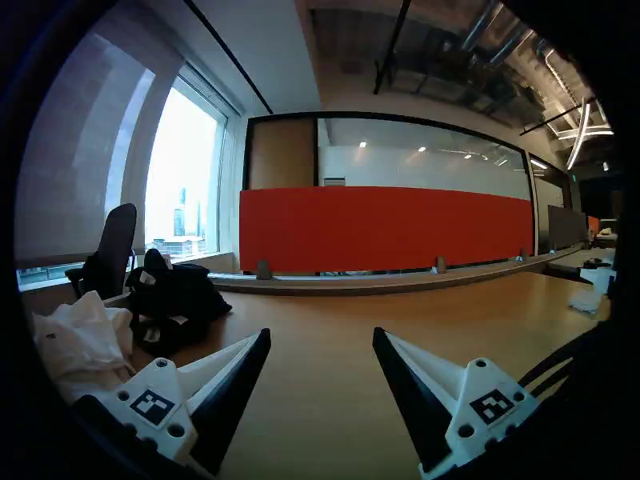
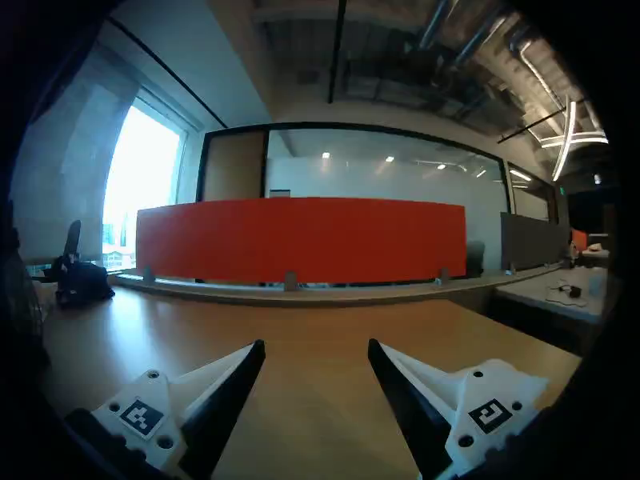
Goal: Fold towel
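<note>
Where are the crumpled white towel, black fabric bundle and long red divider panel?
crumpled white towel (image 1: 80,340): left gripper view, bunched middle.
black fabric bundle (image 1: 180,298): left gripper view, middle.
long red divider panel (image 1: 384,228): left gripper view, centre.

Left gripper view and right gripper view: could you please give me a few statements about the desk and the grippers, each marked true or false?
1. The left gripper is open and holds nothing. True.
2. A crumpled white towel lies on the desk beside a black bundle. True.
3. The right gripper is shut on the towel. False: it is open over bare desk, with nothing between its fingers.
4. The partition behind the desk is blue. False: it is red.
</note>
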`<action>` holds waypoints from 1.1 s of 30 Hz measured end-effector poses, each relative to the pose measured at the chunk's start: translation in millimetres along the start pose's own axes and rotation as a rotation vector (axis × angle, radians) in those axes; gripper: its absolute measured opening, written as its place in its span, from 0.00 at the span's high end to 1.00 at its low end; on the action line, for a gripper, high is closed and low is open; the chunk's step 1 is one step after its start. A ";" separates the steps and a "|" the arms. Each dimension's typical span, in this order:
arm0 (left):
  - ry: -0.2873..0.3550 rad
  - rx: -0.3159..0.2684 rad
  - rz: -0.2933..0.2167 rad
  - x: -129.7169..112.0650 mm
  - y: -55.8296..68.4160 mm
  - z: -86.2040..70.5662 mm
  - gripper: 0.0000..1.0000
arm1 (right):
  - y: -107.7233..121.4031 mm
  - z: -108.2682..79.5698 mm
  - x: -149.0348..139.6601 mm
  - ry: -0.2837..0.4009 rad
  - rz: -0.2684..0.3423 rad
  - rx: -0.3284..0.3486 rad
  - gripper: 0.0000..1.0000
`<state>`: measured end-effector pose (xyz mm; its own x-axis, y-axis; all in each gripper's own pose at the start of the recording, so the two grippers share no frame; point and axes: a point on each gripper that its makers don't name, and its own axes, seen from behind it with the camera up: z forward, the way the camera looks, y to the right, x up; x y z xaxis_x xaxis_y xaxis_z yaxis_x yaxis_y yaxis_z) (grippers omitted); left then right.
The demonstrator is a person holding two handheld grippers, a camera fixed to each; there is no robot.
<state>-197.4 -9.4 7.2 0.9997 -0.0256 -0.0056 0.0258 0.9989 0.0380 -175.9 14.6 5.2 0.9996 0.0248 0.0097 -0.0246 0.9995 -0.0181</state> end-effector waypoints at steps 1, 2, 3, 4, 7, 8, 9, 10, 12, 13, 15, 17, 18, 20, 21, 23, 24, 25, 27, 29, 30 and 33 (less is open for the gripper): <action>0.000 0.000 0.000 0.0 0.0 0.0 0.06 | 0.1 0.0 -0.1 0.000 0.000 0.000 0.00; 0.000 0.000 0.000 0.0 0.0 0.1 0.06 | 0.2 0.0 -0.1 0.000 0.000 0.000 0.00; 0.000 0.000 0.000 0.0 0.0 0.1 0.06 | 0.3 0.0 -0.1 0.000 0.000 0.000 0.00; 0.000 0.000 0.000 0.0 0.1 0.0 0.06 | 0.4 0.0 -0.1 0.000 0.000 0.000 0.00; 0.000 0.000 0.000 0.1 0.2 0.0 0.06 | 0.5 -0.2 -0.3 0.000 0.001 0.000 0.00; 0.000 0.000 0.000 0.1 0.2 0.0 0.06 | 0.5 -0.3 -0.4 0.000 0.001 0.000 0.00; 0.000 0.000 -0.001 0.2 0.3 -0.1 0.06 | 0.5 -0.4 -0.5 0.000 0.001 0.000 0.00; 0.000 0.000 -0.001 0.3 0.3 -0.1 0.06 | 0.6 -0.5 -0.6 0.000 0.001 0.000 0.00; 0.000 0.000 -0.001 0.6 0.4 -0.1 0.06 | 0.7 -0.6 -0.7 0.000 0.001 0.000 0.00; 0.000 0.000 -0.001 0.7 0.6 -0.1 0.06 | 0.6 -0.5 -0.6 0.000 0.001 0.000 0.00; 0.000 0.000 -0.001 0.9 0.8 -0.1 0.06 | 0.5 -0.4 -0.4 0.000 0.001 0.000 0.00; 0.000 0.000 -0.001 1.1 0.8 -0.2 0.06 | 0.3 -0.6 -0.2 0.000 0.000 0.000 0.00; 0.000 0.000 -0.001 1.2 0.8 -0.3 0.06 | 0.3 -0.6 -0.2 0.000 0.000 0.000 0.00; 0.000 0.000 -0.001 1.5 1.0 -0.6 0.06 | 0.5 -0.7 -0.3 0.000 0.000 0.000 0.00; 0.000 0.000 -0.001 1.7 1.0 -0.6 0.06 | 0.5 -0.6 -0.3 0.000 0.000 0.000 0.00; -0.001 0.000 -0.001 2.0 1.0 -0.8 0.06 | 0.4 -0.4 -0.3 0.000 0.000 0.000 0.00; -0.001 0.000 -0.001 2.1 0.9 -0.8 0.06 | 0.4 -0.3 -0.4 0.000 0.000 -0.001 0.00; -0.001 0.000 -0.001 2.3 0.8 -0.9 0.06 | 0.4 -0.2 -0.5 0.000 0.000 -0.001 0.00; -0.001 0.000 -0.001 2.7 0.8 -1.1 0.06 | 0.5 -0.1 -0.6 0.000 0.000 -0.001 0.00; -0.001 0.000 -0.001 3.4 0.8 -1.3 0.06 | 0.6 -0.1 -0.7 0.000 0.001 -0.001 0.00; -0.001 0.000 -0.001 3.8 0.8 -1.5 0.06 | 0.6 -0.2 -0.8 0.000 0.001 -0.001 0.00; -0.002 0.000 -0.001 5.3 0.7 -1.8 0.06 | 0.5 -0.4 -0.9 0.000 0.001 -0.001 0.00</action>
<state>-192.1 -8.8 5.4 0.9996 -0.0264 -0.0038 0.0265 0.9989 0.0379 -176.8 15.0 4.8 0.9996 0.0256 0.0098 -0.0254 0.9995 -0.0188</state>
